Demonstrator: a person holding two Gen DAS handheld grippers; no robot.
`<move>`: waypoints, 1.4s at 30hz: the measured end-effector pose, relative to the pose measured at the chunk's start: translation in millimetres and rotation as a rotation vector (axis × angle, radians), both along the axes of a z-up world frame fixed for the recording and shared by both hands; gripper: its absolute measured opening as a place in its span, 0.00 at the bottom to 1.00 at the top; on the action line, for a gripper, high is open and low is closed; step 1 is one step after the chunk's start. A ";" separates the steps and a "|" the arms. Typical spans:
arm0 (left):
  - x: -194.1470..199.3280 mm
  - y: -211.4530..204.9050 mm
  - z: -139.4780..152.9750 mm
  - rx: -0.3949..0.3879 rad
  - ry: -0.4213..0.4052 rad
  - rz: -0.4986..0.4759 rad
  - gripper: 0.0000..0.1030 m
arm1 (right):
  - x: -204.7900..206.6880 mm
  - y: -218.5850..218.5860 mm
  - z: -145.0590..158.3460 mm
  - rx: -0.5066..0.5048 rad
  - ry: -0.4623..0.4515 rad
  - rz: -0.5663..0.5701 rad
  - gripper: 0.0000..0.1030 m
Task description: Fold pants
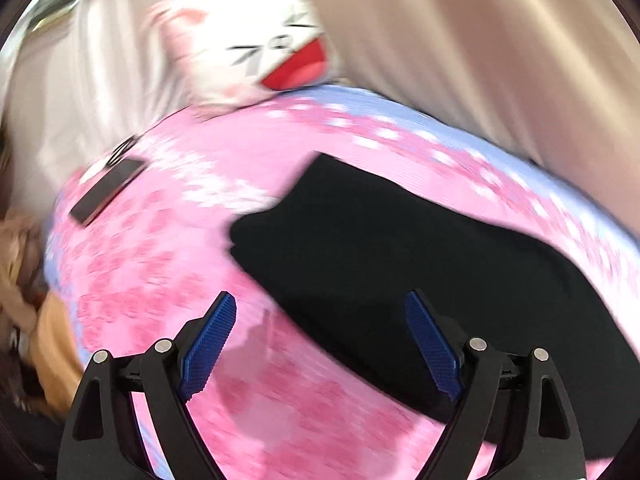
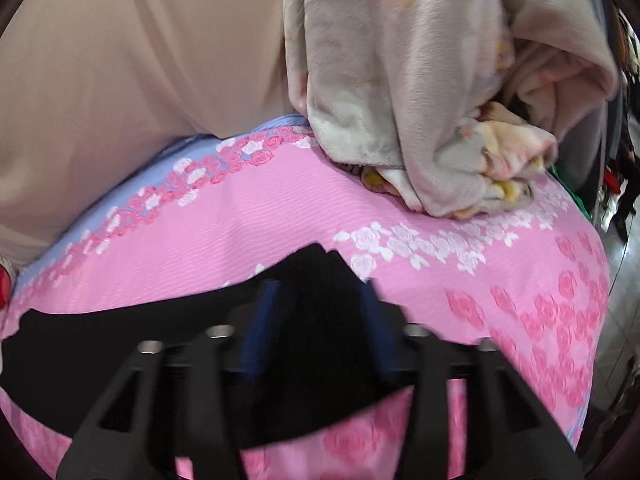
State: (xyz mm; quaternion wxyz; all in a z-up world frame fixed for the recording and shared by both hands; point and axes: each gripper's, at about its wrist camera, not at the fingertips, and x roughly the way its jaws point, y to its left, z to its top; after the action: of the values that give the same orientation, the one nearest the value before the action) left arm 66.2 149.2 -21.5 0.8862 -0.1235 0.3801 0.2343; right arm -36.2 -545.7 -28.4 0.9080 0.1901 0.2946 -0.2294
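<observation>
Nearest me, the left tongs [image 1: 320, 344] stand wide and empty above the near edge of the black pants [image 1: 400, 248], while the right tongs [image 2: 316, 320] sit half open over the cloth's corner, gripping nothing. The pants lie flat in a dark, partly folded band on the pink rose-patterned bed [image 2: 280, 208]. I'd pinch both layers squarely at the edge before lifting; beyond the pants rest a cat pillow [image 1: 256, 40] and a grey blanket [image 2: 420, 80].

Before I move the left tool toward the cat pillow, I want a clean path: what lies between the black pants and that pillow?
Only pink floral bedsheet lies between the black pants and the cat pillow, as the left wrist view shows.
</observation>
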 end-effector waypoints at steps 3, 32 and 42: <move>0.1 8.8 7.6 0.000 -0.031 0.011 0.81 | -22.3 1.3 -3.0 0.024 -0.017 -0.038 0.54; 51.2 -114.2 -20.7 0.023 0.055 -0.388 0.82 | 43.6 97.7 48.4 0.233 -0.206 0.253 0.18; 46.4 -45.1 -13.8 -0.037 0.016 -0.376 0.82 | 143.7 316.7 35.0 0.155 -0.077 0.657 0.18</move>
State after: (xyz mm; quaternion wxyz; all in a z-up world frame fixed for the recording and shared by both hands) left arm 112.7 104.1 -35.3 0.9090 -0.0646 0.4076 0.0584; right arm 107.5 -229.0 6.6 0.9267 0.1622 0.3221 0.1062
